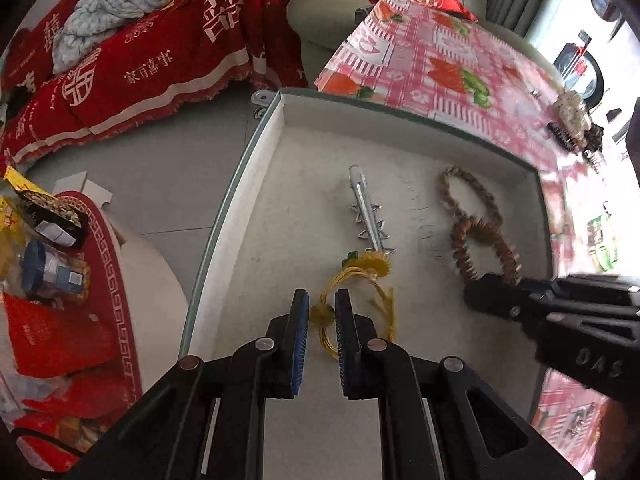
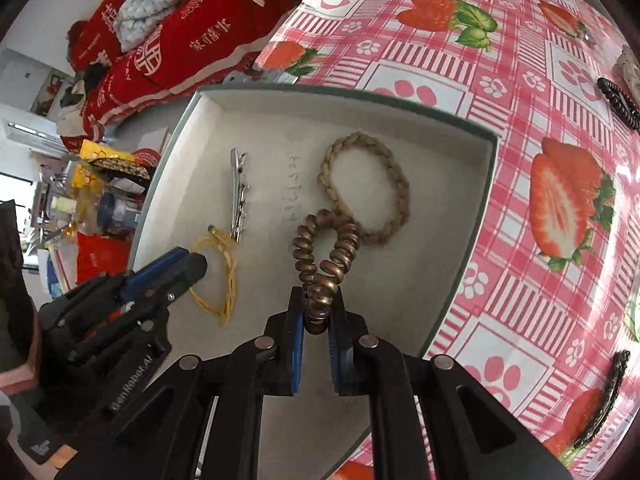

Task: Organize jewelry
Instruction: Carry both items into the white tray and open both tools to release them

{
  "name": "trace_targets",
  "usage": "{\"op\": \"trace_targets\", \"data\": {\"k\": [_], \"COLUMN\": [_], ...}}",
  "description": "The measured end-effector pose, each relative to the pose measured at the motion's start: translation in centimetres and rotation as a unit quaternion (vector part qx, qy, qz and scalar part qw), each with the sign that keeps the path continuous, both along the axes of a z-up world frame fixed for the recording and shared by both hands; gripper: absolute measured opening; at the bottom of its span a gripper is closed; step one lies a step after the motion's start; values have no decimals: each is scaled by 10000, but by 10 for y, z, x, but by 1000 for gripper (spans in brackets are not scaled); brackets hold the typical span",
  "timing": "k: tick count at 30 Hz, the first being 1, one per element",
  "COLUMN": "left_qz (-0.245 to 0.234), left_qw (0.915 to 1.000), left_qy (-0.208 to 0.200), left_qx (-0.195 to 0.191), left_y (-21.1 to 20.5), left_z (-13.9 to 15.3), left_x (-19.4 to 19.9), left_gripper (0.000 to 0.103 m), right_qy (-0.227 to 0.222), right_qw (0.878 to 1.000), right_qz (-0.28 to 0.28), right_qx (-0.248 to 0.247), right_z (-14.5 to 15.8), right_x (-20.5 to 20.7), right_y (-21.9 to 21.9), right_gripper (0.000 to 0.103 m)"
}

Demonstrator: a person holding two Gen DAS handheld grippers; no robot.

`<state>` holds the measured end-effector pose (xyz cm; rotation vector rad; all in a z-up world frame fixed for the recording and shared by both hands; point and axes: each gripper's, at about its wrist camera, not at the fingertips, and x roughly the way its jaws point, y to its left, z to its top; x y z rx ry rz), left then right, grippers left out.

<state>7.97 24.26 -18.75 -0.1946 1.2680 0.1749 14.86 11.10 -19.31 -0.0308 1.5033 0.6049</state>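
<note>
A grey tray sits on the strawberry tablecloth. In it lie a silver star hair clip, a yellow cord bracelet, a tan braided band and a brown spiral hair tie. My left gripper has its pads close around the yellow cord's knot. My right gripper is shut on the near end of the spiral hair tie, which rests in the tray.
More jewelry lies on the tablecloth: a dark coil tie, a dark hair clip, a pale piece. Left of the table are a red blanket and a stool with snack packets.
</note>
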Motion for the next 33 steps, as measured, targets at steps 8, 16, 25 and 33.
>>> {"op": "trace_targets", "data": {"k": [8,16,25,33], "left_qz": [-48,-69,-136,-256], "left_qw": [9996,9992,9990,9984], "left_qy": [39,50,59,28], "left_qx": [284,394,413,507], "left_y": [-2,-4,-10,-22], "left_z": [4,10,15,22], "left_x": [-4,-5,-4,-4], "left_gripper": [20,20,20,81], "right_qy": [-118,-291,-637,-632], "right_qw": [9998,9996,9976,9960], "right_qz": [60,4,-241,-560], "right_qx": [-123,-62,153,275], "right_z": [5,22,61,74], "right_x": [6,9,6,-6], "right_y": [1,-7,-27,-51], "right_gripper": [38,43,47,47]}}
